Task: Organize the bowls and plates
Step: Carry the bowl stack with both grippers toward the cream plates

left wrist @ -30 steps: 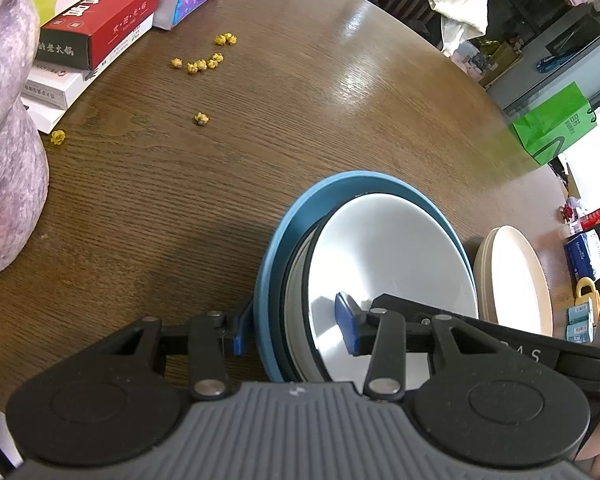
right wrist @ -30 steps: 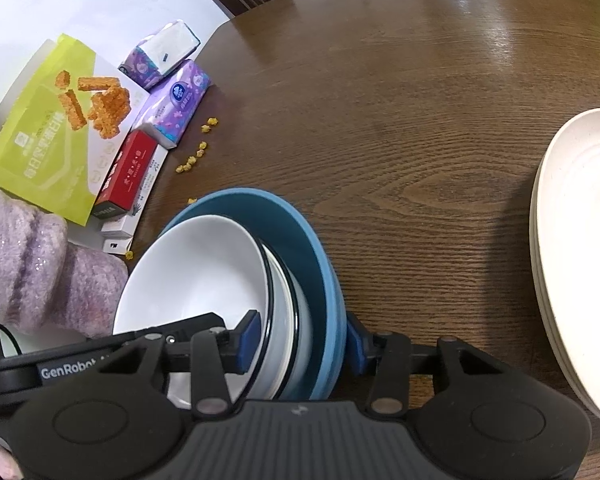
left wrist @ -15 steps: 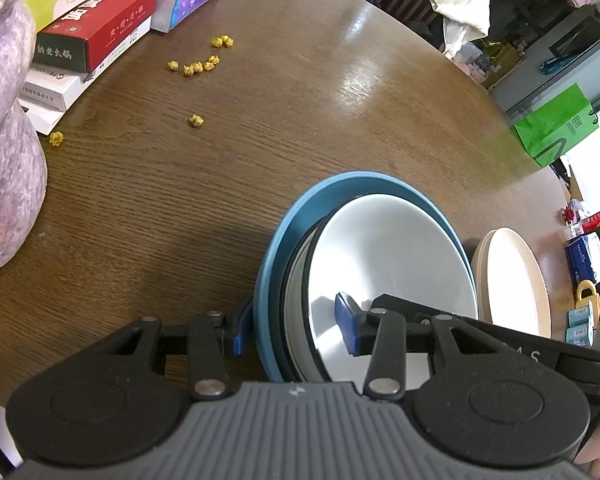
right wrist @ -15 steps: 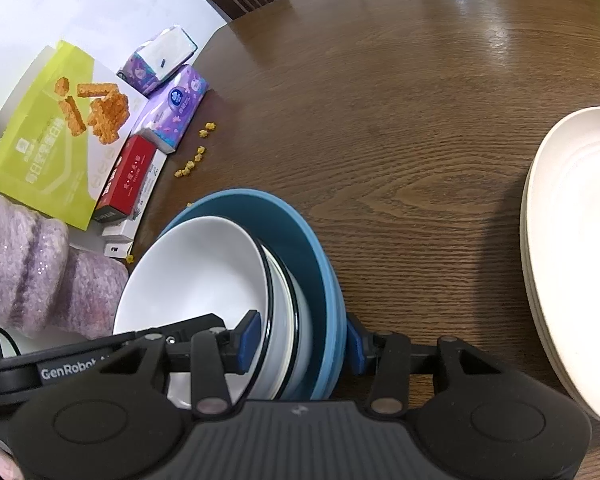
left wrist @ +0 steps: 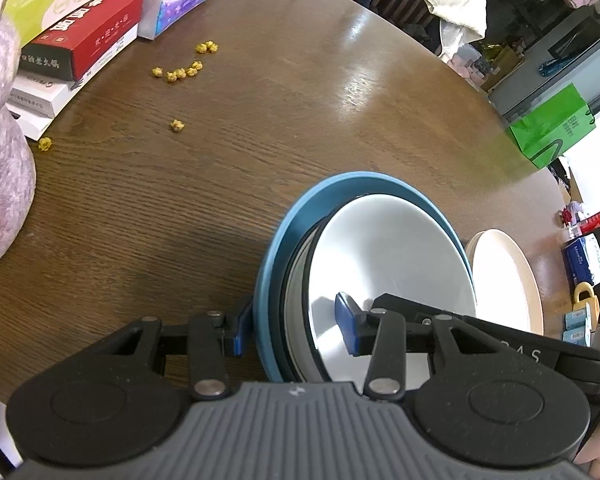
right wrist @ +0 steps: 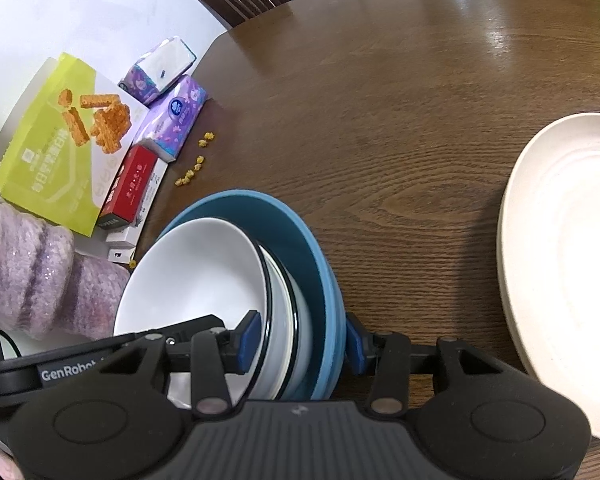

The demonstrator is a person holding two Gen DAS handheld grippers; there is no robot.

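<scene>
Boxes fill the upper left of the left wrist frame, clear of my work. At lower centre, my left gripper and right gripper each clench opposite rims of the nested bowls, sharing the stack's weight. Cream plates wait at right on the counter.
</scene>
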